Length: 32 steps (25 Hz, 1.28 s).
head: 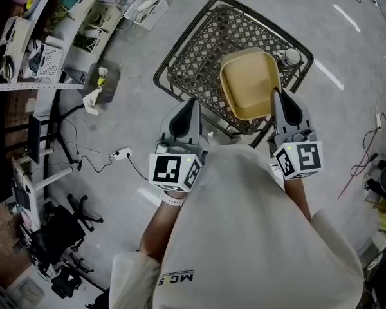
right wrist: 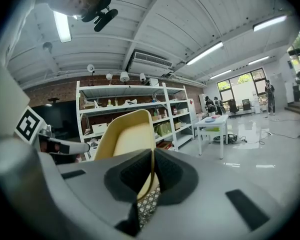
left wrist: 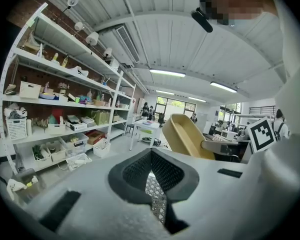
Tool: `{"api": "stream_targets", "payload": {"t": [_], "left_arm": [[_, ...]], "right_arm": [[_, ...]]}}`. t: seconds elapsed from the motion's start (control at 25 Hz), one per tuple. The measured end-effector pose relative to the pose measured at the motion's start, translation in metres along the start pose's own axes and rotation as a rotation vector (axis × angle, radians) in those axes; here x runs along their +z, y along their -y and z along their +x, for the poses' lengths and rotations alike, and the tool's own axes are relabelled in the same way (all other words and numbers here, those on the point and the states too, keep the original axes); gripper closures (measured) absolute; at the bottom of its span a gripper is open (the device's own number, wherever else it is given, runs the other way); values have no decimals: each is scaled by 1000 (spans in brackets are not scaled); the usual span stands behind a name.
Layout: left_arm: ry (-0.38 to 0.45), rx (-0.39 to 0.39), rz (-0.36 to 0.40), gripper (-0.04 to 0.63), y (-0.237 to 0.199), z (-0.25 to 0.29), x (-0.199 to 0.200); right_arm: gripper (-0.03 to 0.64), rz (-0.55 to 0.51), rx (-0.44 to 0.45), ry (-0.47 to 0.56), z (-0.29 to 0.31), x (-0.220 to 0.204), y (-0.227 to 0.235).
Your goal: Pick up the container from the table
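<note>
Head view: my right tongs [head: 276, 95] are pinching the near rim of the yellow container [head: 248, 82], which sits over the near-right part of the black lattice desk [head: 199, 44]. My left tongs [head: 192, 103] are at the desk's near edge, just beside the container and apart from it.

Left gripper view: my pads meet at the tips with nothing between them, and the desk's mesh shows in the gap below. The container [left wrist: 185, 134] stands tilted off to the right.

Right gripper view: the container's thin yellow wall [right wrist: 130, 134] is clamped between my pads, its hollow facing left.
</note>
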<state>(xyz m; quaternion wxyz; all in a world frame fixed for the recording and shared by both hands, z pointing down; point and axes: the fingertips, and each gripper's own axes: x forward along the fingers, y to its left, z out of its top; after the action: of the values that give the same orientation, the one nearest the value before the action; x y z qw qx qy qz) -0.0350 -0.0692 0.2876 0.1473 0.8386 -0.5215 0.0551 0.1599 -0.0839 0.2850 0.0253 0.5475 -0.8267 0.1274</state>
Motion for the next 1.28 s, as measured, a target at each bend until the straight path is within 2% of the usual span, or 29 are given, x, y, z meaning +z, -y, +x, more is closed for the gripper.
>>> {"api": "stream_targets", "payload": {"t": [0.48, 1.28], "left_arm": [[1, -30, 17, 581, 13, 3, 7], [-22, -45, 18, 583, 24, 7, 1]], "right_arm": [[588, -24, 18, -22, -5, -8, -2], [588, 4, 24, -24, -2, -14, 3]]}}
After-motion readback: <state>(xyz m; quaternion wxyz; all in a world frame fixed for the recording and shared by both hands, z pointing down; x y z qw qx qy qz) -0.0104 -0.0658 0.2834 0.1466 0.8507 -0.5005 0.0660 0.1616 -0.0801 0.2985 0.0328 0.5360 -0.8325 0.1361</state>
